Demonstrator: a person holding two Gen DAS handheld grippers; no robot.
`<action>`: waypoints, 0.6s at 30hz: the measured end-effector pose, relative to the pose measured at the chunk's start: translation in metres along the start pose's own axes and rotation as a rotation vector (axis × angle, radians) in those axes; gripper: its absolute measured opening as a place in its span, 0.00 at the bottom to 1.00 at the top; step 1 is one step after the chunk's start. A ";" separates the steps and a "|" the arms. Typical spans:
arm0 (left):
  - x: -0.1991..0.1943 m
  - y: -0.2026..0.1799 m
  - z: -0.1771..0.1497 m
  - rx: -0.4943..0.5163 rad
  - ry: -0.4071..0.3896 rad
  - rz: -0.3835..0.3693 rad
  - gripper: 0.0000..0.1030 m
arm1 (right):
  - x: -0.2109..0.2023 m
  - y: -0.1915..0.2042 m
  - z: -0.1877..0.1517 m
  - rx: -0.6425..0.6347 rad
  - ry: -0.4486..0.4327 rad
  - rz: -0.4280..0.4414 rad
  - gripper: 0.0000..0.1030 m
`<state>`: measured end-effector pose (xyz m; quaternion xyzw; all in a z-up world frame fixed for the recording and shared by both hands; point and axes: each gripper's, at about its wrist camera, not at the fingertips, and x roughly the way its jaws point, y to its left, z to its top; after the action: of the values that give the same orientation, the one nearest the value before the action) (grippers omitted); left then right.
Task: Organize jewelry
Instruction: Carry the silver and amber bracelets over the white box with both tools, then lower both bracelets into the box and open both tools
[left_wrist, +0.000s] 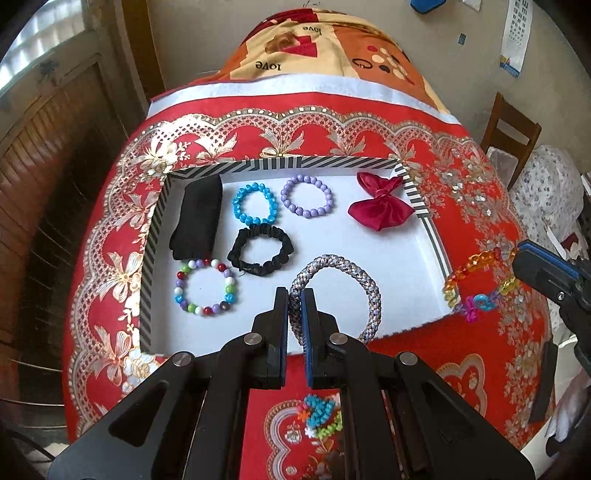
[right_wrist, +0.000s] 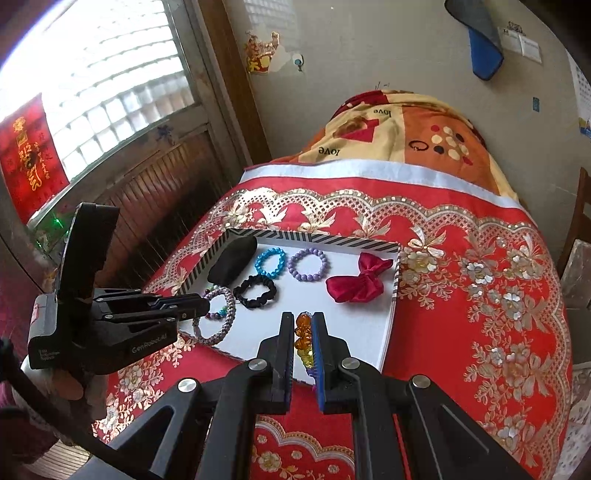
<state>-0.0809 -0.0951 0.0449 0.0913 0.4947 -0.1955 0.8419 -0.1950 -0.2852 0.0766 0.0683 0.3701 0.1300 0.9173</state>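
Left wrist view: the left gripper (left_wrist: 295, 295) is clamped on a grey braided rope bracelet (left_wrist: 334, 295) over the white striped-rim tray (left_wrist: 417, 192) on a red floral tablecloth (left_wrist: 480, 177). At 3 o'clock, the right gripper (right_wrist: 303, 320) pinches a rainbow crystal-bead bracelet (left_wrist: 476, 275). A slatted wooden wall panel (left_wrist: 55, 140) stands at 9 o'clock.

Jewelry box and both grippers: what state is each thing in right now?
Left gripper: shut on braided bracelet.
Right gripper: shut on rainbow bead bracelet.
Striped box: open, no lid.
Red bow: lying in box.
Black scrunchie: lying in box.
Small beaded piece: outside box, on cloth.
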 end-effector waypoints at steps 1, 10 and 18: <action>0.004 0.000 0.002 0.001 0.006 0.000 0.05 | 0.003 -0.001 0.000 0.002 0.004 0.002 0.08; 0.040 -0.004 0.019 0.005 0.055 -0.002 0.05 | 0.041 -0.003 0.004 0.024 0.062 0.040 0.08; 0.076 -0.007 0.036 0.007 0.099 -0.004 0.05 | 0.087 -0.024 0.003 0.035 0.136 0.009 0.08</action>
<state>-0.0227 -0.1323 -0.0028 0.1027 0.5353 -0.1941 0.8156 -0.1282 -0.2829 0.0163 0.0770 0.4335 0.1318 0.8881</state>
